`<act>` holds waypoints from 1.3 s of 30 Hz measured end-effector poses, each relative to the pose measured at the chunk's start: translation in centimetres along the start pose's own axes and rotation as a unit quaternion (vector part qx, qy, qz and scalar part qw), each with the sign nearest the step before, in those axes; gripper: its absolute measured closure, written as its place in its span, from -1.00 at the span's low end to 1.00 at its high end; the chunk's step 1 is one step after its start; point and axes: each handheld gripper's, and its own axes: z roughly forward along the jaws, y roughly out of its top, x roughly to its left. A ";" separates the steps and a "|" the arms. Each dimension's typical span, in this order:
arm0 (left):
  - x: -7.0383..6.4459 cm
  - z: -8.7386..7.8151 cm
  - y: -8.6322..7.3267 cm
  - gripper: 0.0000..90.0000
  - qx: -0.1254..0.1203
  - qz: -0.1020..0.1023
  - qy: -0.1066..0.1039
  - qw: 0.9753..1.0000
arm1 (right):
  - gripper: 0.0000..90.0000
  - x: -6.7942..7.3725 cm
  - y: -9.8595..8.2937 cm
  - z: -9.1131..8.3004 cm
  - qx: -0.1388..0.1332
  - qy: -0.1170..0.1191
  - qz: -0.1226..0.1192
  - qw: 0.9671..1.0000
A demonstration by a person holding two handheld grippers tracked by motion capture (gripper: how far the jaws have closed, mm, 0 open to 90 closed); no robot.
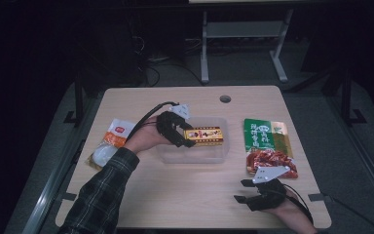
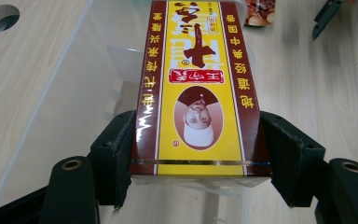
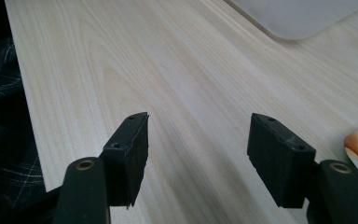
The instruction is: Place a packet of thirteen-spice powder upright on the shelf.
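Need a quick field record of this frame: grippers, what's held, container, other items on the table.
left gripper: shut on the yellow and red box, jaws pressing its two long sides
box position: held over the clear plastic tub; whether it touches the tub floor cannot be told
right gripper: open, holds nothing, jaws apart above bare wood near the table's front edge
table: light wood
left of tub: orange and white packet, lying flat
right of tub: green and red snack bag, lying flat, just beyond the right gripper

A light wooden table (image 1: 185, 195) carries a clear tub (image 1: 195, 155), a white-orange packet (image 1: 108, 144) and a green-red packet (image 1: 268, 144).
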 end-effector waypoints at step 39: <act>1.1 0.8 3.1 -0.29 -0.066 0.013 -0.008 0.998 | -0.15 0.0 0.1 0.0 0.000 0.001 0.000 1.000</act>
